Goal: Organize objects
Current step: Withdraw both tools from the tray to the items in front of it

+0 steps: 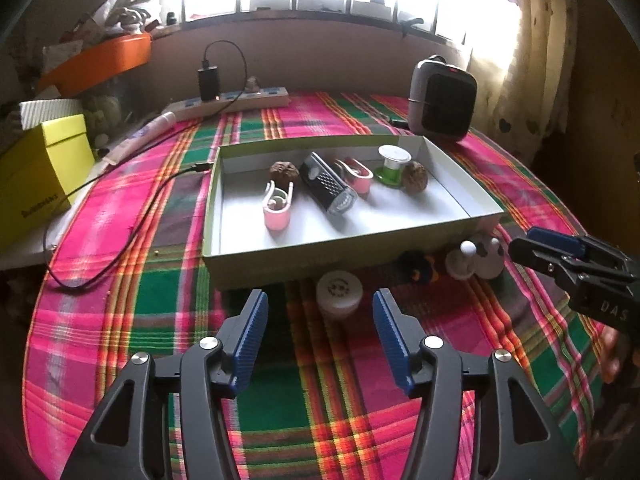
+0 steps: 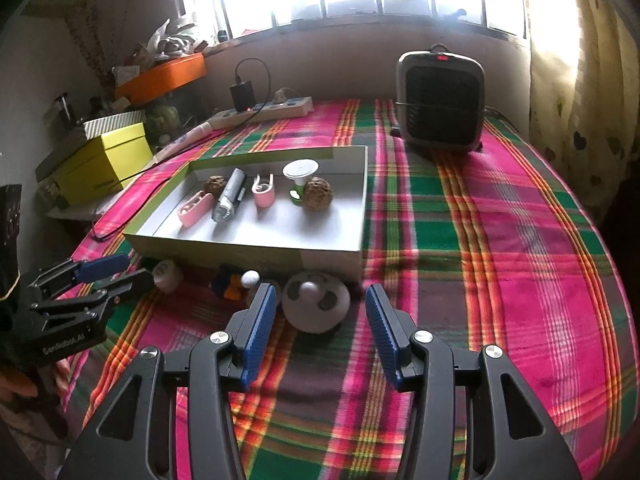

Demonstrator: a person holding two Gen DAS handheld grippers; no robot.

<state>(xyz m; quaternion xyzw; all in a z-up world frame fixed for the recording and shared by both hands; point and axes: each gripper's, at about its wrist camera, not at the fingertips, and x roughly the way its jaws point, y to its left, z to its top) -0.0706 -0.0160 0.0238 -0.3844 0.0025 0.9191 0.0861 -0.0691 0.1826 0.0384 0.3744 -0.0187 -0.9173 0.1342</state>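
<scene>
Here both the left gripper (image 1: 320, 312) and right gripper (image 2: 320, 308) hang with jaws spread, holding nothing. The shallow box (image 1: 280, 258) holds walnuts, clips and a torch. Its near wall partly hides a white round fan (image 2: 316, 308), a dark toy (image 1: 418, 268) too blurred to identify, and a small white jar (image 1: 339, 294).

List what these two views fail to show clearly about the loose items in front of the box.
- Dark blue-and-orange item: blurred in both views; what it is cannot be told.
- White knobbed piece: in the right wrist view, its base is hidden behind the right tool.
- Round white case: partly covered by the left tool in the right wrist view.
- Box: front wall print is blurred.
</scene>
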